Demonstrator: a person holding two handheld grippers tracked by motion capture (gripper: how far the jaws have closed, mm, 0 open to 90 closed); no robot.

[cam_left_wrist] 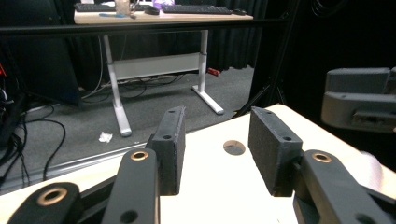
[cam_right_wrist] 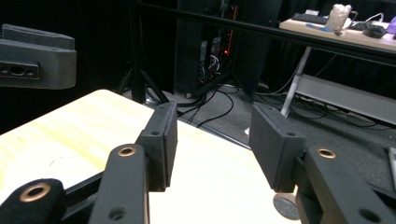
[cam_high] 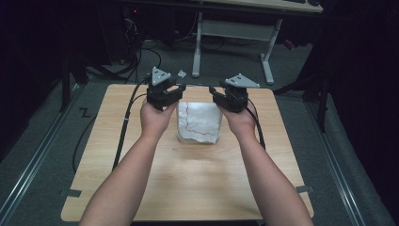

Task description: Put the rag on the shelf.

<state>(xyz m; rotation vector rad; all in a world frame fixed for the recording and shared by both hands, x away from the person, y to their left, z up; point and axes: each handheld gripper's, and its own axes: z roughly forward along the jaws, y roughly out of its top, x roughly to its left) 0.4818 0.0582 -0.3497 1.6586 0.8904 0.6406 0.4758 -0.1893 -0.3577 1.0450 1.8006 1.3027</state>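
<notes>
A white folded cloth (cam_high: pixel 199 122) with a dark crease line lies flat on the wooden table (cam_high: pixel 188 183), a little beyond its middle. My left gripper (cam_high: pixel 178 92) hovers at the cloth's far left corner and my right gripper (cam_high: pixel 214 94) at its far right corner, both just over the far edge and angled toward each other. In the left gripper view the left gripper (cam_left_wrist: pixel 217 140) stands open with bare tabletop between its pads. The right gripper (cam_right_wrist: pixel 212 140) is likewise open and empty in the right gripper view. Each view catches the other gripper's body at its edge.
A desk with white legs (cam_high: pixel 233 33) stands beyond the table, with cables (cam_high: pixel 136 52) and a paper scrap (cam_high: pixel 181 73) on the grey floor. A round grommet (cam_left_wrist: pixel 234 147) sits near the table's far edge. Black stands and dark curtains flank both sides.
</notes>
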